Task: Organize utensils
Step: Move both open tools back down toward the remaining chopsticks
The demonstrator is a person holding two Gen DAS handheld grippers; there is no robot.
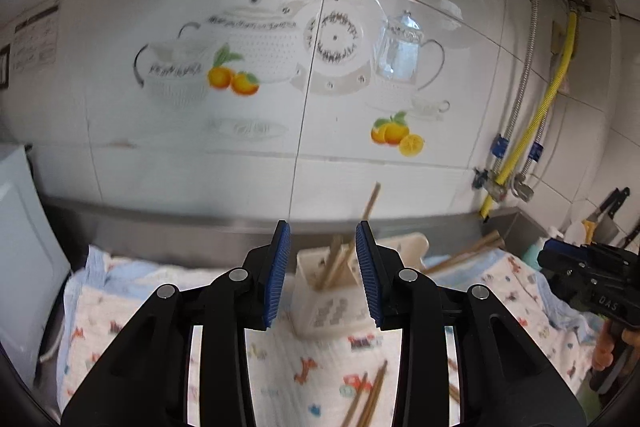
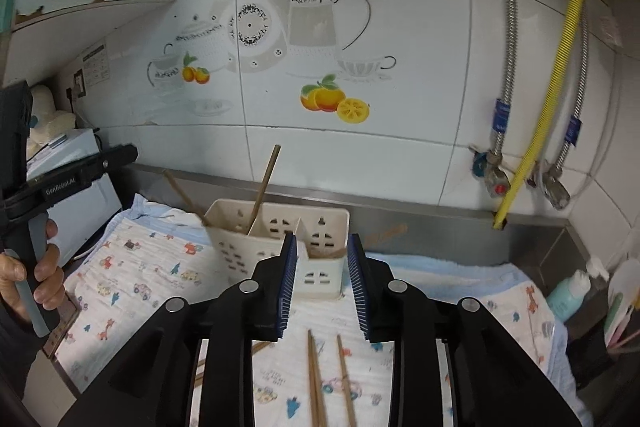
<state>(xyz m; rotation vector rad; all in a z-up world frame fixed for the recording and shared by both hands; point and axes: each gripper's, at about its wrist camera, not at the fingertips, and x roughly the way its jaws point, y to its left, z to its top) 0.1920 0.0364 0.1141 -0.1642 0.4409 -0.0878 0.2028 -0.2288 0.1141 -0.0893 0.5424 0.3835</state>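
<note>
While both the left gripper (image 1: 323, 273) and right gripper (image 2: 322, 285) stand released and empty, chopsticks (image 2: 262, 189) lean in the holder (image 2: 276, 241) at frame centre.

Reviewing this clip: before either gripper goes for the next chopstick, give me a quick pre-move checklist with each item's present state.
1. left gripper empty: ok, jaws apart with nothing between the pads.
2. right gripper empty: ok, jaws apart, no chopstick held.
3. utensil holder upright on the printed cloth: ok.
4. Sticks already in the holder: ok, one chopstick leans out of its left compartment.
5. loose chopsticks still to collect: ok, they lie on the cloth below the right gripper, in plain view.
6. Room left in the right compartment: cannot tell, the gripper fingers hide part of it.
</note>
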